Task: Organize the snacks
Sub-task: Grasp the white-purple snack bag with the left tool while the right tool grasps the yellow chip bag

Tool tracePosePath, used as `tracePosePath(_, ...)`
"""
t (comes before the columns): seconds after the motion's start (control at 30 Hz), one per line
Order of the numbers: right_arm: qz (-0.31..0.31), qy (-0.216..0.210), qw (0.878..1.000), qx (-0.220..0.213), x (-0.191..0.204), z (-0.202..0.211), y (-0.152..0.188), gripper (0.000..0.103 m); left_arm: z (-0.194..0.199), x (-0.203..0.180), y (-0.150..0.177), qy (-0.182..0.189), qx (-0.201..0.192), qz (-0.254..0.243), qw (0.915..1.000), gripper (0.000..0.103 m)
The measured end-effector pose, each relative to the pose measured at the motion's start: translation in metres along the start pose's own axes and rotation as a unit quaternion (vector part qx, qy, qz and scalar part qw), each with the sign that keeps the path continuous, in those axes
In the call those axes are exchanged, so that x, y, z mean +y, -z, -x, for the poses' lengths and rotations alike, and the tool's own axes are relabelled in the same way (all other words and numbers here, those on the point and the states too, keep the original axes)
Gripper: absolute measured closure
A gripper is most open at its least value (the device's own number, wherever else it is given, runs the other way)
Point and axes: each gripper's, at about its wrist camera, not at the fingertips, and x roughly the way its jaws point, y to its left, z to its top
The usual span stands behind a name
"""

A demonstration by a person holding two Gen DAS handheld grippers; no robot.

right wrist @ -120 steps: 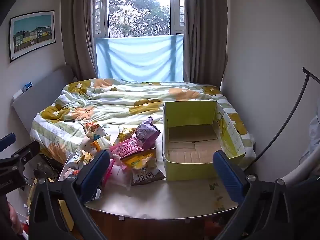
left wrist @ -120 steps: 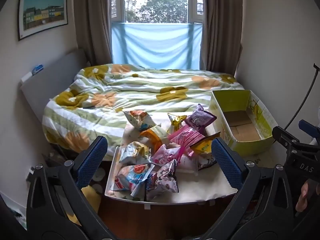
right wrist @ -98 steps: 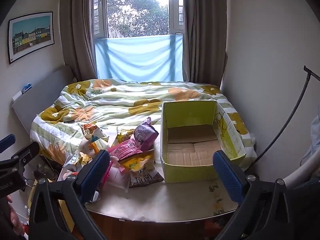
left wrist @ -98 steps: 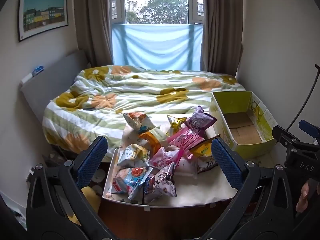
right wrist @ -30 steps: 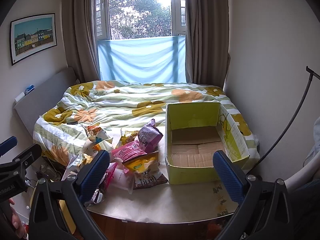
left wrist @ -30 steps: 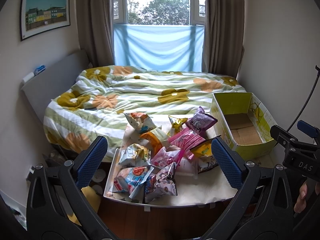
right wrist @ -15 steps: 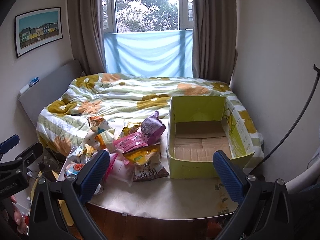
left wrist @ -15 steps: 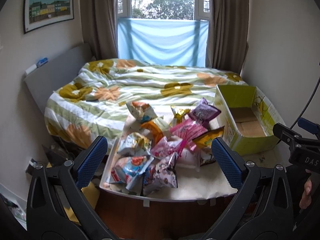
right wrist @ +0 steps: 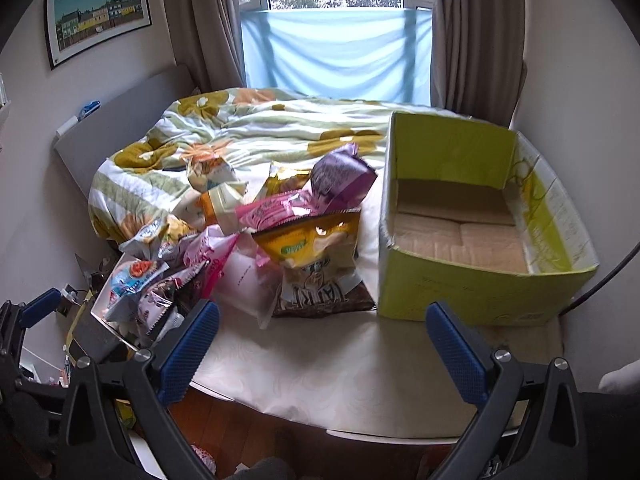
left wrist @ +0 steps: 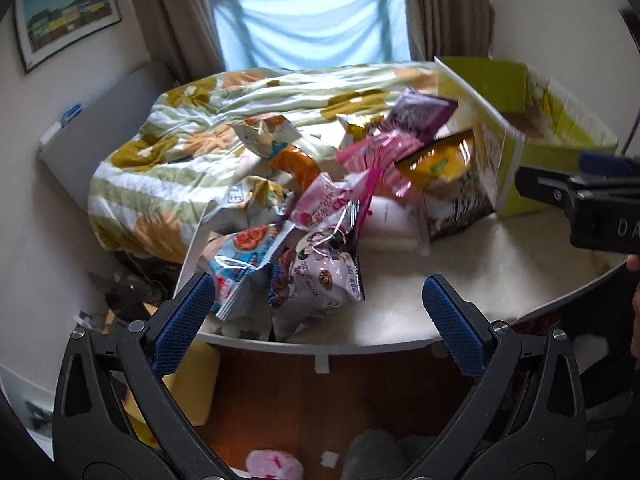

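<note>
Where crinkly foil packets (left wrist: 320,216) heap, boxy cardboard carton (right wrist: 472,216) gapes.

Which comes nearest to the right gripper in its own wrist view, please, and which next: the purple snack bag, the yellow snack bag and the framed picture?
1. Yellow snack bag, on the table left of the green box, nearest the right gripper.
2. Purple snack bag, behind it atop the pile.
3. Framed picture, on the far left wall.

Yellow-green box (right wrist: 472,292), purple snack bag (right wrist: 340,178), flowered striped quilt (right wrist: 240,124).

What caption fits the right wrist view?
Open right gripper faces an empty green box beside piled snack bags.
</note>
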Motion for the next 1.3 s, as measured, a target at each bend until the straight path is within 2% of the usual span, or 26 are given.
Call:
tracePosePath(0.2, 0.007, 0.007, 1.000, 0.019, 0.007, -0.036, 0.011, 0.000, -0.048, -0.018, 0.009, -0.001, 0.010, -0.063, 0.9980, 0.004)
tracePosePath(0.33, 0.009, 0.015, 1.000, 0.022, 0.015, -0.055, 0.013, 0.001, -0.070, -0.018, 0.009, -0.004, 0.016, -0.080, 0.9967, 0.007)
tracePosePath(0.53, 0.026, 0.032, 0.999, 0.021, 0.026, -0.081, 0.010, 0.002, -0.093, -0.017, 0.010, 0.006, 0.033, -0.084, 0.9959, 0.015)
tracePosePath(0.8, 0.027, 0.057, 0.998, 0.014, 0.029, -0.113, -0.004, 0.014, -0.105, -0.014, 0.006, -0.006, 0.033, -0.107, 0.9937, 0.020)
tracePosePath(0.9, 0.025, 0.068, 0.997, 0.017, 0.031, -0.123, -0.008, 0.016, -0.108, -0.012, 0.005, -0.012, 0.035, -0.114, 0.9928, 0.026)
tracePosePath(0.97, 0.021, 0.075, 0.997, 0.019, 0.033, -0.129, -0.009, 0.017, -0.109, -0.011, 0.004, -0.016, 0.034, -0.119, 0.9921, 0.033)
tracePosePath(1.27, -0.010, 0.100, 0.995, 0.023, 0.030, -0.147, -0.017, 0.028, -0.110, -0.005, 0.002, 0.013, 0.053, -0.118, 0.9915, 0.046)
tracePosePath(1.3, -0.013, 0.100, 0.995, 0.023, 0.030, -0.149, -0.018, 0.031, -0.110, -0.005, 0.001, 0.016, 0.054, -0.117, 0.9915, 0.046)
